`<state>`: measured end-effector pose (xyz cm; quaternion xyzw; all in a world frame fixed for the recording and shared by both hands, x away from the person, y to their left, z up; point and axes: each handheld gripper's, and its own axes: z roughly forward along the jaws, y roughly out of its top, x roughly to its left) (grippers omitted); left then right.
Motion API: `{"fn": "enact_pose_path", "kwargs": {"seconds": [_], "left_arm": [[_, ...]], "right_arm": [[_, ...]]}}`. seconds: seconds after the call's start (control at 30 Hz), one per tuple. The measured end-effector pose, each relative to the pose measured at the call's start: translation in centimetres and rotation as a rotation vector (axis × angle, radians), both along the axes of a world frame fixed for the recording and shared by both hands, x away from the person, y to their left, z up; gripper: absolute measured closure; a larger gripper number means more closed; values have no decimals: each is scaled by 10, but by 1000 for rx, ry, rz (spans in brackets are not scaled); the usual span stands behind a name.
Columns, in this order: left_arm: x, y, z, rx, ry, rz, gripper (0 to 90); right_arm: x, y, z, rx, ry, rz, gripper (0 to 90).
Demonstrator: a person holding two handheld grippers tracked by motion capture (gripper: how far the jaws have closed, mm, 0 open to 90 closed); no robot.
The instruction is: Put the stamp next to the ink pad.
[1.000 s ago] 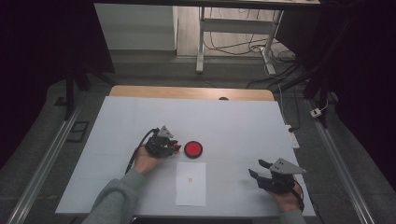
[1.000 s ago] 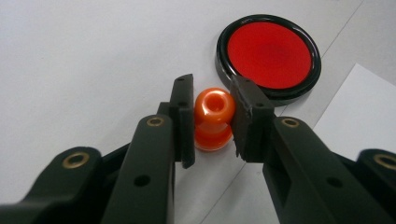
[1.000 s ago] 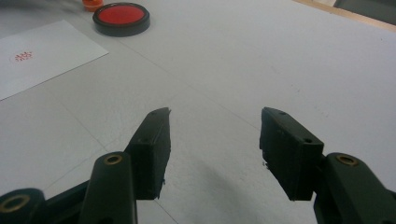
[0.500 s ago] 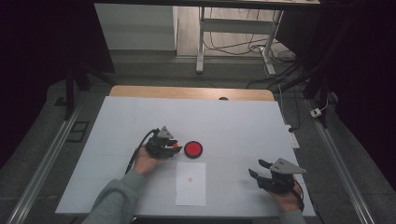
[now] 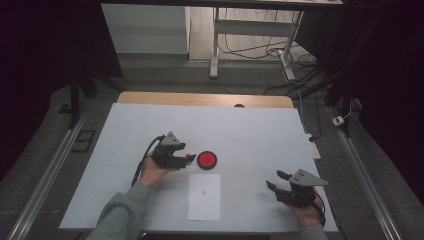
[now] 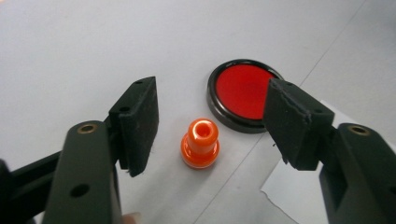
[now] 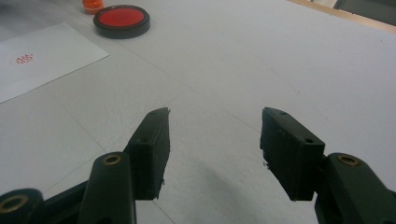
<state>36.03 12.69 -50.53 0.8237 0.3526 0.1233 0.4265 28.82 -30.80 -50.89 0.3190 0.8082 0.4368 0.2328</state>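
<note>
A small orange stamp point(image 6: 200, 149) stands upright on the white table, between the open jaws of my left gripper point(image 6: 210, 126) but touching neither. Right behind it lies a round red ink pad point(image 6: 243, 93) in a black rim. In the high view the left gripper point(image 5: 186, 157) sits just left of the ink pad point(image 5: 206, 159), with the stamp point(image 5: 188, 156) at its tips. A white paper sheet point(image 5: 204, 196) with a small red stamp mark lies in front of the pad. My right gripper point(image 5: 274, 180) rests open at the near right, with nothing between its jaws.
The white table top point(image 5: 250, 135) has a wooden strip along its far edge. In the right gripper view the paper point(image 7: 37, 58) and ink pad point(image 7: 121, 21) lie far off at upper left. Table legs and cables point(image 5: 280, 55) stand beyond the table.
</note>
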Motion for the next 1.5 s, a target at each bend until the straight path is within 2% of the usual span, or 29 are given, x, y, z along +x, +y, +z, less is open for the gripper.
{"fn": "enact_pose_path", "kwargs": {"seconds": [0.3,0.7,0.97,1.5], "left_arm": [[-16,6,17,-29,-43,4,336],[-47,16,30,-15,-66,-39,332],[-67,32,23,-40,-54,-26,327],[-101,70,-6,-17,-20,8,318]], "right_arm": [[-1,2,1,-1,-5,6,419],[-3,3,4,10,-23,21,417],[-3,3,5,5,-35,28,416],[-2,3,3,-15,-31,53,417]]}}
